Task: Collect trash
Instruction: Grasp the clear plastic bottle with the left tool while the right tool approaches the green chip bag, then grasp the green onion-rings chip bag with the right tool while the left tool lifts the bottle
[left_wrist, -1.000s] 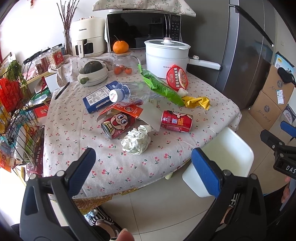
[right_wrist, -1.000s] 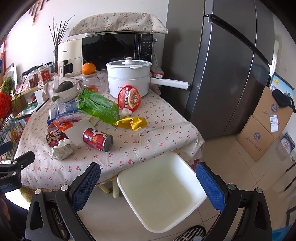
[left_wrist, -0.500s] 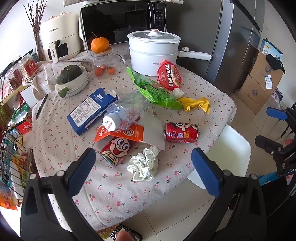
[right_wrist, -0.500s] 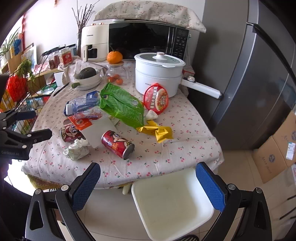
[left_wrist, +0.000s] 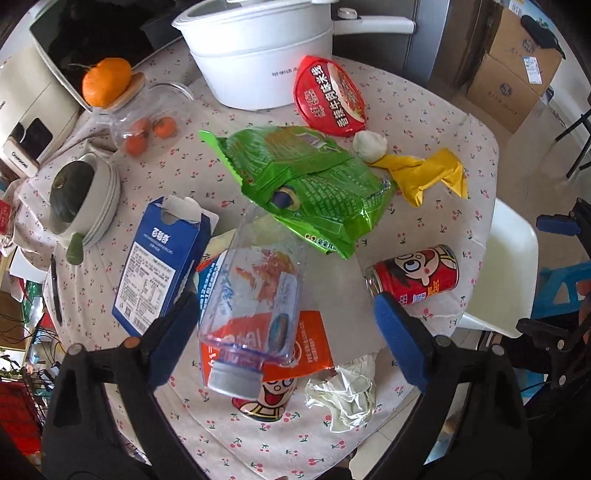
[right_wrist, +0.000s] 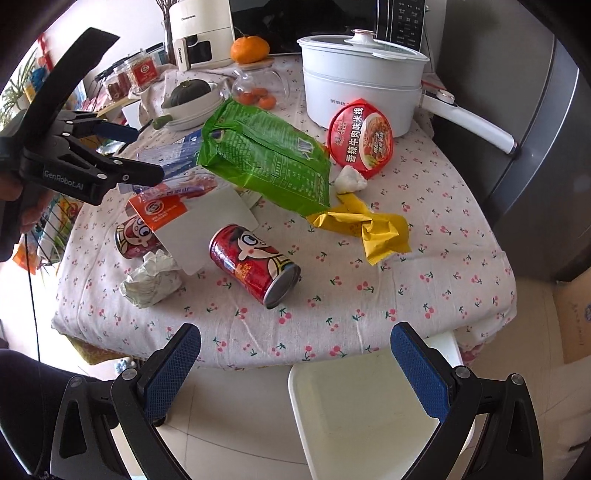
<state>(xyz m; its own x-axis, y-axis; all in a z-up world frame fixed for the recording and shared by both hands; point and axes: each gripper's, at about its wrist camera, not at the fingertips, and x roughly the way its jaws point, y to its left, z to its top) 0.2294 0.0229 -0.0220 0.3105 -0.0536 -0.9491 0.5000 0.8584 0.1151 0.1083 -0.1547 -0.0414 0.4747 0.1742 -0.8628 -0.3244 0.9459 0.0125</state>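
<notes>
Because the clear plastic bottle (left_wrist: 255, 310) lay atop the litter at lower centre, the left tool (left_wrist: 280, 339) straddled it, released—the right tool (right_wrist: 295, 365) hung unclenched off the worktop (right_wrist: 424, 280).

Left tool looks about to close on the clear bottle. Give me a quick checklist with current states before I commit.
1. Left tool open: ok, fingers spread wide.
2. Clear plastic bottle between its fingers: ok, lying on its side, cap toward the camera.
3. Fingers clear of neighbours: not ok, the blue carton lies right beside one finger.
4. Bottle free: not ok, its far end meets the green bag.
5. Right tool out of the way: ok, open, off the table edge.
6. Trash container: cannot tell, none identifiable.
</notes>
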